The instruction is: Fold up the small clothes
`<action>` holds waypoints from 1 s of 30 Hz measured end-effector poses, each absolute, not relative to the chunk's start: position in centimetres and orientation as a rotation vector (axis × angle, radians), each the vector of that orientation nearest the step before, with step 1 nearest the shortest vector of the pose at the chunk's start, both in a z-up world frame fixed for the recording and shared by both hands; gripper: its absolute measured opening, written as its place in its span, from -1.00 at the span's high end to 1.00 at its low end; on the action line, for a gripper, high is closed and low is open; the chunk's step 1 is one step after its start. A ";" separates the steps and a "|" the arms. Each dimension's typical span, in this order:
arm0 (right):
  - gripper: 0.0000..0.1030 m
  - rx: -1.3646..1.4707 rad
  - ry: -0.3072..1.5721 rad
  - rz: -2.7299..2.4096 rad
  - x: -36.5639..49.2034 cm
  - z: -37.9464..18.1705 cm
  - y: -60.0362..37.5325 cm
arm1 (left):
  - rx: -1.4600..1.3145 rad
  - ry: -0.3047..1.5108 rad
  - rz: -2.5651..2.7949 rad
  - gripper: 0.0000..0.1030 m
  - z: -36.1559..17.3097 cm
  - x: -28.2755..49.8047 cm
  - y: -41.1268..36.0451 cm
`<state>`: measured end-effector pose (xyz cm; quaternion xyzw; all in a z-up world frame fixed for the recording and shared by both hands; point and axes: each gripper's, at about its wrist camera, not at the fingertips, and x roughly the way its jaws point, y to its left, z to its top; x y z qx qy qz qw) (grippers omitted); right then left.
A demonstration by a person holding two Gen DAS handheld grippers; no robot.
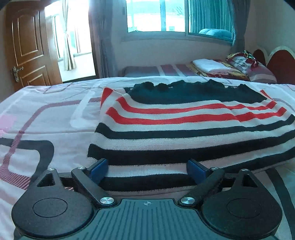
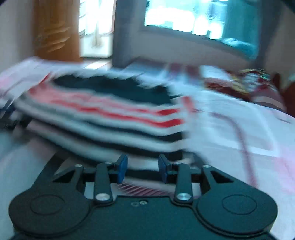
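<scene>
A bed sheet covers the near bed, white with pink, purple and black looped bands. Far left, a brown panelled door stands open, its metal handle low on the left edge. Right of it a bright doorway shows pale curtains. A grey curtain hangs between doorway and window. A 2nd bed lies far under the window, with folded white cloth and colourful bedding piled at its right end. A dark red headboard rises far right.
</scene>
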<state>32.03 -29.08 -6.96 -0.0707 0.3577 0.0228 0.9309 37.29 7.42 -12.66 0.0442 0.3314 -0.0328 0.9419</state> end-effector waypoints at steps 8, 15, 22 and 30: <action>0.87 -0.166 0.835 0.006 32.6 -9.1 -30.7 | 0.114 0.694 -0.043 -0.80 -13.2 38.1 7.3; 0.84 -0.185 0.867 -0.016 31.9 -9.4 -30.7 | 0.115 0.685 -0.025 -0.80 -12.7 37.8 7.7; 0.52 -0.204 0.728 0.103 32.7 -6.2 -26.7 | 0.100 0.638 -0.197 -0.80 -11.1 37.2 1.7; 0.36 -0.575 0.683 0.195 32.9 -11.0 -22.3 | 0.093 0.694 -0.072 -0.80 -13.2 37.7 5.4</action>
